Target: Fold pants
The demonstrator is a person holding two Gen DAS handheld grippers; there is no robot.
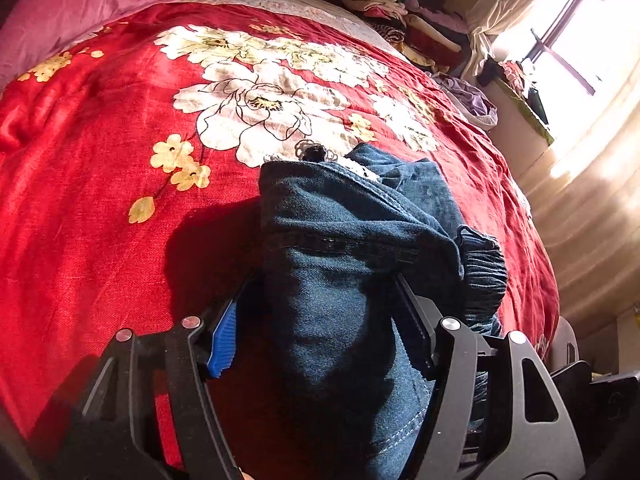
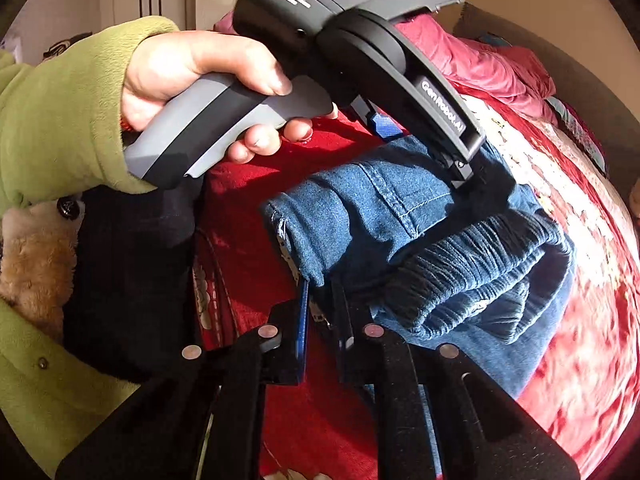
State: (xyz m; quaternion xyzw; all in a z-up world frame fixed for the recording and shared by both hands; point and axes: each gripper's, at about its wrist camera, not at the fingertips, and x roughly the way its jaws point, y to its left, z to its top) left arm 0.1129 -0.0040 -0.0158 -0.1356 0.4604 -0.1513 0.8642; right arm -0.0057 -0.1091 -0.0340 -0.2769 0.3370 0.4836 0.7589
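Dark blue denim pants (image 1: 340, 248) lie folded in a thick bundle on a red floral bedspread (image 1: 100, 200). My left gripper (image 1: 320, 300) straddles the bundle with its jaws wide apart, one finger on each side, and it also shows from outside in the right wrist view (image 2: 440, 148), pressed down on the denim. The pants show in the right wrist view (image 2: 400, 220) with the elastic waistband (image 2: 480, 252) at the near right. My right gripper (image 2: 320, 300) has its jaws nearly closed on the bundle's near lower edge.
A pink quilt (image 1: 80, 4) lies at the head of the bed. Stacked clothes (image 1: 408, 20) and a basket (image 1: 472, 100) stand beyond the bed's far edge, near a bright window (image 1: 580, 32). The person's green sleeve (image 2: 60, 120) is at left.
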